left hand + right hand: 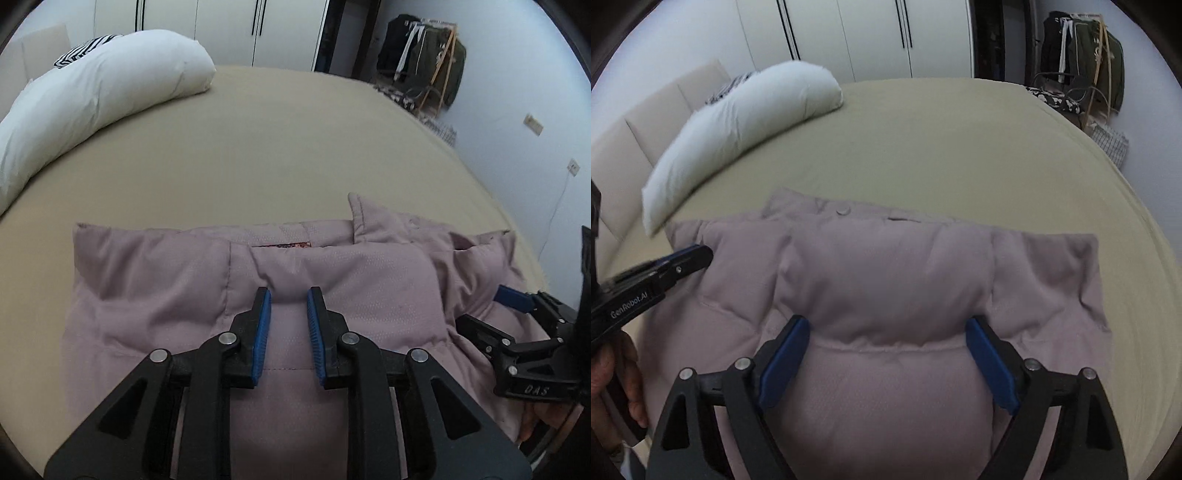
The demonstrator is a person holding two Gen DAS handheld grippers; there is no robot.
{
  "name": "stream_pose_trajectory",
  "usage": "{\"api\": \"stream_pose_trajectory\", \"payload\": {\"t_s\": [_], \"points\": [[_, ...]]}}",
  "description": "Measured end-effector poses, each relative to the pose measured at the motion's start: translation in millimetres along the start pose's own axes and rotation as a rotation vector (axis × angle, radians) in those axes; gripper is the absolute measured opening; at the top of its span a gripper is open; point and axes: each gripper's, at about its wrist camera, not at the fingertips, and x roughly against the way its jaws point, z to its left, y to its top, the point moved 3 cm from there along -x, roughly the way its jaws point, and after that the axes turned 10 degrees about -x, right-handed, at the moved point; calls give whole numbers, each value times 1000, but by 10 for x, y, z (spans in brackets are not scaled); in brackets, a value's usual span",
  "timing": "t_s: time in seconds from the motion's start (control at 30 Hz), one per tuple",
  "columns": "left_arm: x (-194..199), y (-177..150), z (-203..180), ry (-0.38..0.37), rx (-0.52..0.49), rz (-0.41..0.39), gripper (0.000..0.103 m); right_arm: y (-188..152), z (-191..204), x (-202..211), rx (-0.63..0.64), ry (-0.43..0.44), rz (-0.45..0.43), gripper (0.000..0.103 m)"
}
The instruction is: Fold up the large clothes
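Here, a mauve padded jacket [280, 295] lies folded into a rough rectangle on the near part of a beige bed [258, 147], its collar edge turned toward the far side. The left gripper [289, 325] hovers over the jacket's middle, its blue-padded fingers [260, 332] parted by a narrow gap with only fabric showing beneath them. The right gripper [888, 354] sits over the jacket's near bulge with its fingers [783, 362] spread wide; whether they touch the cloth cannot be told. A long white pillow [746, 129] rests along the bed's far left, well apart from the jacket. A rack of dark clothes [1082, 59] stands by the right wall.
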Motion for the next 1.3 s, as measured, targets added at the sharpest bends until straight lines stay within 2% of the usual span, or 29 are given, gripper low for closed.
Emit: {"api": "stream_pose_trajectory", "payload": {"t_s": [0.1, 0.23, 0.4, 0.53, 0.63, 0.73, 0.8, 0.87, 0.9, 0.97, 1.03, 1.1, 1.23, 1.3], "points": [[-381, 61, 69, -16, 9, 43, 19, 48, -115, -234, -43, 19, 15, 100], [-724, 135, 172, -36, 13, 62, 19, 59, -118, -437, -24, 17, 17, 102], [-1100, 61, 106, -9, -1, 42, 19, 18, -159, -535, -24, 29, 2, 103], [-1295, 38, 154, -28, 16, 19, 19, -15, -195, -595, -26, 28, -34, 103], [-1373, 47, 199, -38, 23, 22, 19, -27, -175, -603, -17, 18, -51, 103], [-1113, 45, 213, -58, 30, 47, 19, 43, -174, -501, -29, 43, -11, 102], [-883, 76, 271, -54, 31, 53, 19, 153, -193, -296, -53, 67, 9, 96], [-638, 76, 333, 15, 20, 20, 20, 295, -279, -5, -92, 94, -95, 94], [-534, 79, 362, 59, 10, 1, 20, 356, -345, 65, -105, 65, -128, 95], [-534, 81, 424, 95, 3, 4, 20, 420, -483, -67, -118, -13, -88, 95], [-693, 45, 475, 75, 20, 48, 20, 334, -634, -404, -130, -52, 25, 97], [-800, 35, 501, 46, 36, 39, 20, 274, -700, -492, -144, -35, 2, 103], [-943, 8, 565, 32, 55, 17, 20, 279, -660, -632, -139, -58, -3, 103], [-1021, -1, 593, 17, 65, 13, 20, 282, -675, -687, -149, -41, 4, 103]]}}
